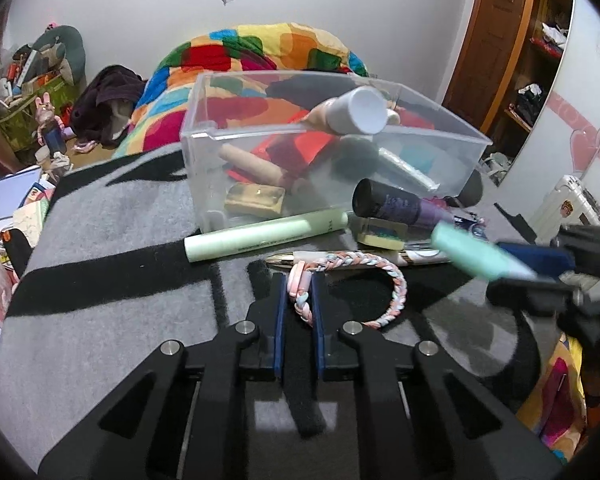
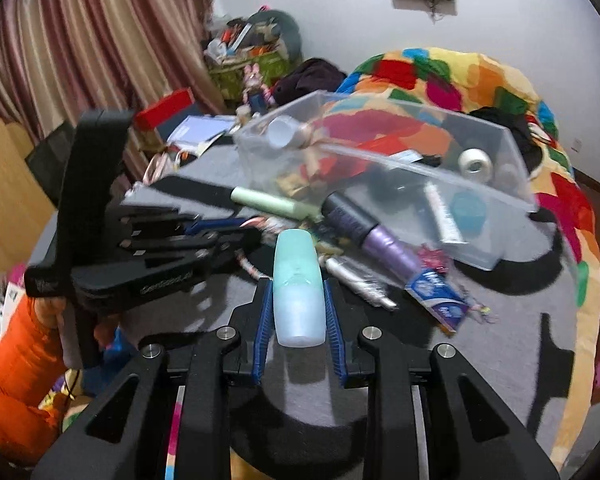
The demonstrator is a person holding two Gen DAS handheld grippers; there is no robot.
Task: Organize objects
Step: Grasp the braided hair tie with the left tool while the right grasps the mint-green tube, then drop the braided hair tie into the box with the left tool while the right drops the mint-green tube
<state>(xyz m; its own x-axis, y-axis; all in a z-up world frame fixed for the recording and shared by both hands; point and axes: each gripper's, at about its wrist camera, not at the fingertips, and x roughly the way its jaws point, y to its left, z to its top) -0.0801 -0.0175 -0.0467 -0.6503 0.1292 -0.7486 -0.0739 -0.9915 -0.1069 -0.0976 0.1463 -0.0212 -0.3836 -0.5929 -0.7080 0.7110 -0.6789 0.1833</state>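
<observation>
The left hand-held gripper (image 1: 299, 300) is clamped on one end of a braided pastel bracelet (image 1: 380, 276), which lies in a loop on the grey and black blanket (image 1: 112, 220) covering the bed. The left wrist view shows the plait pinched between the blue pads; in the right wrist view this gripper (image 2: 236, 236) is seen side-on at the left, held by a hand (image 2: 50, 314) in an orange sleeve (image 2: 8, 364), and its tip hides the bracelet almost wholly.

Just past the bracelet lie a pale green tube (image 1: 264, 234), a gold-tipped pen (image 1: 296, 258) and a purple bottle with a black cap (image 1: 396, 204), all against the front wall of a clear plastic bin (image 1: 204, 152). The bin holds a white-capped bottle (image 1: 358, 110), a gold bar-shaped box (image 1: 256, 198) and a tan tube (image 1: 252, 166). Only the right wrist view shows a roll of white tape (image 2: 476, 164) at the bin's far end, and a blue and white toothpaste tube (image 2: 436, 292) on the blanket beside the purple bottle.

The right hand-held gripper (image 2: 299, 308) is closed on a mint and pale blue bottle (image 2: 298, 292), lifted clear of the blanket; from the left wrist it appears blurred at the right edge.
</observation>
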